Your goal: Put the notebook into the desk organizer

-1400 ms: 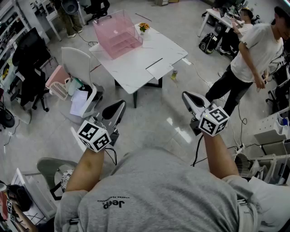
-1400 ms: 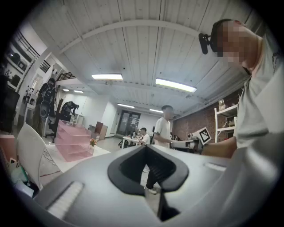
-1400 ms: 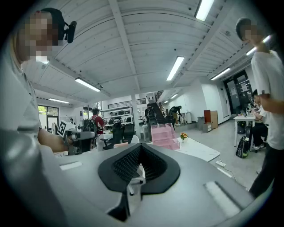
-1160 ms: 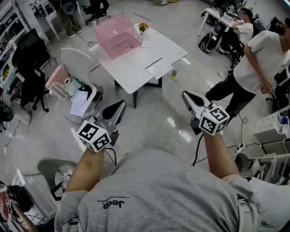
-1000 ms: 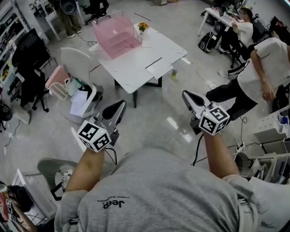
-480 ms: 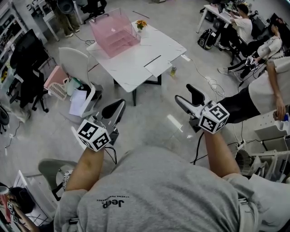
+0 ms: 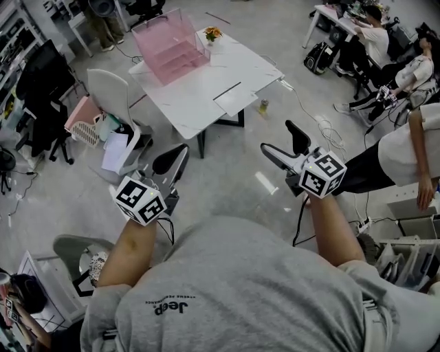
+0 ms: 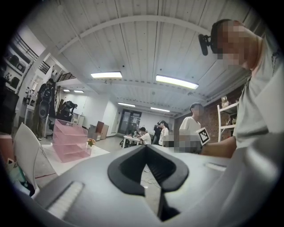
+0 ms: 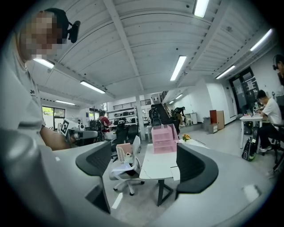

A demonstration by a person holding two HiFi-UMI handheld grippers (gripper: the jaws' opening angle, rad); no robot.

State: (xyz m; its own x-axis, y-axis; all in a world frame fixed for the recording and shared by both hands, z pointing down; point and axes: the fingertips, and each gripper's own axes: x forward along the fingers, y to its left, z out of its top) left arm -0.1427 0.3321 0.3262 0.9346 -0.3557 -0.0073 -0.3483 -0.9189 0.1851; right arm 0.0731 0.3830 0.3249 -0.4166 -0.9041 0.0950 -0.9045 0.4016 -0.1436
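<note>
A pink see-through desk organizer (image 7: 168, 45) stands at the far end of a white table (image 7: 199, 89). The notebook (image 7: 236, 102), pale and flat, lies at the table's near right edge. Both grippers hang over the floor, well short of the table. My left gripper (image 7: 172, 159) is shut, and its jaws meet in the left gripper view (image 8: 148, 164). My right gripper (image 7: 280, 139) has its jaws opening wide with nothing between them. The right gripper view frames the organizer (image 9: 164, 139) and table (image 9: 155, 166) between its pads (image 9: 95, 159); the right jaw partly hides the notebook (image 9: 175, 173).
A white chair (image 7: 113, 96) stands left of the table beside a pink basket (image 7: 82, 120). A person in a white shirt (image 7: 412, 148) bends at the right edge. Other people sit at a desk (image 7: 330, 17) at the back right. Shelving (image 7: 412, 240) stands at lower right.
My right gripper's jaws have gone from shut to wide open. The left gripper stayed shut. The person at the right has bent down toward the frame's edge, and the view shifted slightly.
</note>
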